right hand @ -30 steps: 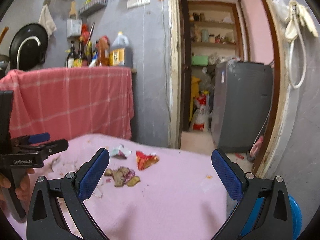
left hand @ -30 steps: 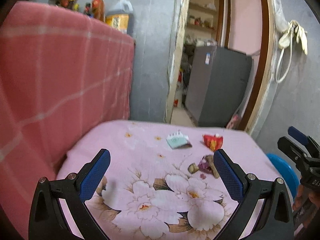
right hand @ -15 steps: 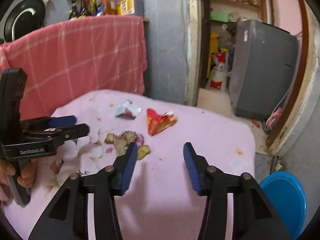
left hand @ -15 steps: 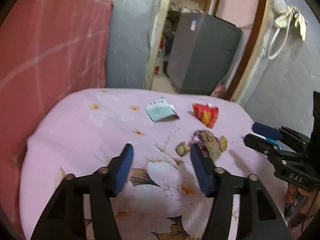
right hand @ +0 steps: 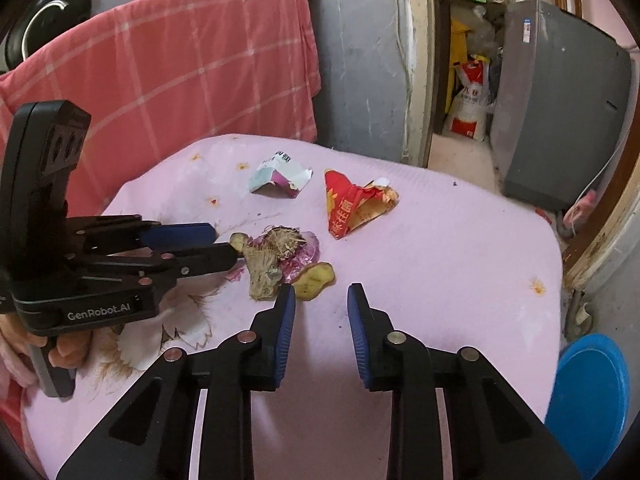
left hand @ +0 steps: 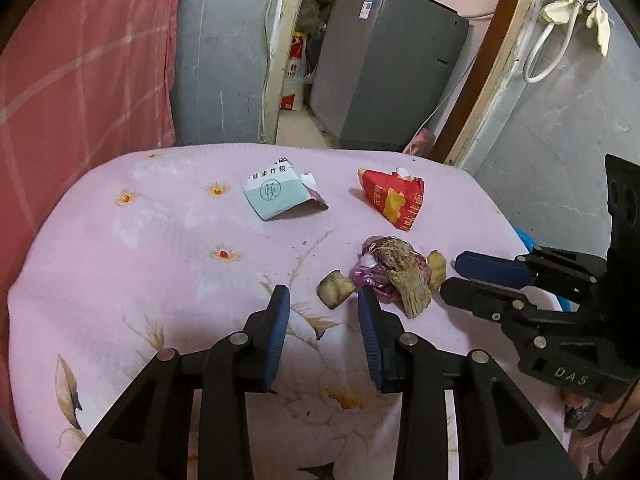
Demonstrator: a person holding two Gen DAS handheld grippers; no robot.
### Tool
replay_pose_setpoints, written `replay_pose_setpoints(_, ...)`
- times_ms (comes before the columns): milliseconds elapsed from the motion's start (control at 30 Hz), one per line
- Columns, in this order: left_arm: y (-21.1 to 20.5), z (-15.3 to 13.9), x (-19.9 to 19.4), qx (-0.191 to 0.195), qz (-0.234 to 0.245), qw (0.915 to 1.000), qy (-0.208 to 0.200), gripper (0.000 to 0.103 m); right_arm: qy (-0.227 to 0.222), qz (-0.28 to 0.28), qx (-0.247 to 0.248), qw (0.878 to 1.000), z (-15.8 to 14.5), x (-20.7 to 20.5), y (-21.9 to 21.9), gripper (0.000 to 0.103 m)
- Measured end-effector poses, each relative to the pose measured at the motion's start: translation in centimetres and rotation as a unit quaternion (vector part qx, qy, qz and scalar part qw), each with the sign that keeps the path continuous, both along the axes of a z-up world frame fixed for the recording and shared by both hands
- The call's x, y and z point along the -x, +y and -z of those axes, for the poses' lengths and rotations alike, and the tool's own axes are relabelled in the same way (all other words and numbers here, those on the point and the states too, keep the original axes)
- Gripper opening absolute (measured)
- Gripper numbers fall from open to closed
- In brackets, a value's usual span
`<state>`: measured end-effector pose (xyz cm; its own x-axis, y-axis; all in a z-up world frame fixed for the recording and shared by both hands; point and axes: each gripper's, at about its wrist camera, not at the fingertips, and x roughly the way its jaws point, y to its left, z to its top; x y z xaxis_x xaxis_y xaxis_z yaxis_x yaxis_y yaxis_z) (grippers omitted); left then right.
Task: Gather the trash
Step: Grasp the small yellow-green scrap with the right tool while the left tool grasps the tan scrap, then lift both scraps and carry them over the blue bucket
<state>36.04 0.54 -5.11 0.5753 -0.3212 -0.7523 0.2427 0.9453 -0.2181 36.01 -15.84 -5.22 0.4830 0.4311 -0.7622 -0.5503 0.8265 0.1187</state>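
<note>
Trash lies on a pink flowered tablecloth (left hand: 140, 264). A heap of purple wrapper and brown scraps (left hand: 394, 270) sits mid-table, with a small peel chunk (left hand: 335, 289) beside it. A torn teal-and-white packet (left hand: 280, 194) and a red snack bag (left hand: 394, 198) lie farther back. My left gripper (left hand: 323, 300) is partly open and empty, just short of the peel chunk. My right gripper (right hand: 321, 294) is partly open and empty, next to a yellow peel (right hand: 314, 276) at the heap's (right hand: 276, 256) near edge. The red bag (right hand: 352, 204) and packet (right hand: 278, 178) show beyond.
A blue bin (right hand: 588, 392) stands low at the table's right edge. A pink checked cloth (right hand: 180, 76) hangs behind the table on the left. A doorway with a grey appliance (left hand: 384, 72) opens behind. Each gripper shows in the other's view (left hand: 520, 284) (right hand: 120, 248).
Both grippers have moved forward and down toward the heap of scraps, and both sets of jaws have narrowed from wide open to partly open.
</note>
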Motion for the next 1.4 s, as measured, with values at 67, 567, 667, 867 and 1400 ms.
replay_pose_setpoints(67,0.0,0.0,-0.3,0.002,-0.001,1.0,0.005,0.03,0.005,-0.003,0.003,1.0,0.1,-0.1,0.2,0.025)
replay_pose_setpoints(567,-0.8,0.0,-1.1,0.003,-0.013,0.9996,0.025,0.017,0.023,-0.004,0.009,1.0,0.6,-1.2,1.0,0.024)
replay_pose_setpoints(667,-0.8,0.0,-1.1,0.008,-0.014,0.9996,0.024,0.017,0.014,-0.008,0.016,1.0,0.5,-0.9,1.3,0.012)
replay_pose_setpoints(867,-1.2,-0.3,-0.3,0.007,-0.004,0.9999,0.014,0.016,0.002,-0.006,0.02,1.0,0.5,-0.1,1.0,0.009)
replay_pose_setpoints(1400,-2.7,-3.3,6.7,0.01,-0.023,0.9938,-0.108,0.016,-0.114,0.035,-0.059,0.991,-2.2,6.3,-2.8,0.008)
